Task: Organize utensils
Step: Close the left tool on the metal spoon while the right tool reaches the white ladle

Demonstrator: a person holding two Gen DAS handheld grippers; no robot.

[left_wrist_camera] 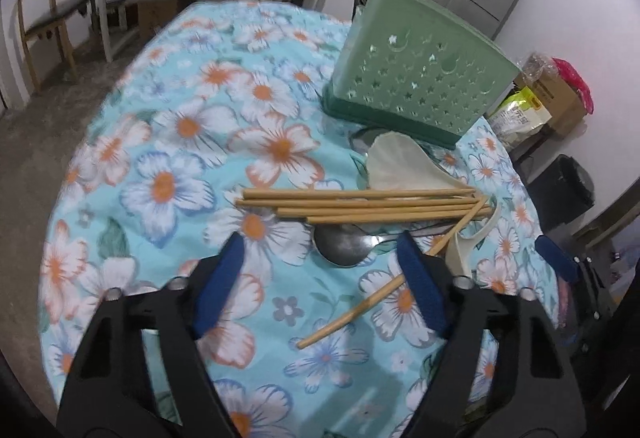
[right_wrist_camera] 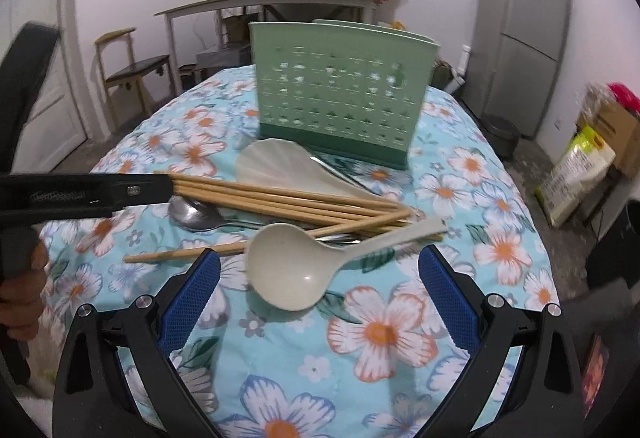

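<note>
From the left wrist view, the left gripper (left_wrist_camera: 320, 258) hangs over a floral tablecloth (left_wrist_camera: 168, 142) with its blue-padded jaws spread and nothing pinched between them. Just ahead of the fingertips lies a metal spoon (left_wrist_camera: 340, 244), and beyond it a bundle of wooden chopsticks (left_wrist_camera: 360, 204) lying crosswise. One stray chopstick (left_wrist_camera: 360, 308) runs slantwise under the right-hand finger. A cream ladle (left_wrist_camera: 464, 242) lies by that finger, a pale rice paddle (left_wrist_camera: 396, 164) farther ahead, and the green utensil holder (left_wrist_camera: 416, 74) stands upright beyond, ahead and to the right.

From the right wrist view, the right gripper (right_wrist_camera: 320, 278) is likewise spread wide, pinching nothing. The ladle's bowl sits between and just ahead of its fingertips, not touched by either pad. The chopsticks and paddle lie beyond it, and the holder stands straight ahead behind them.
</note>
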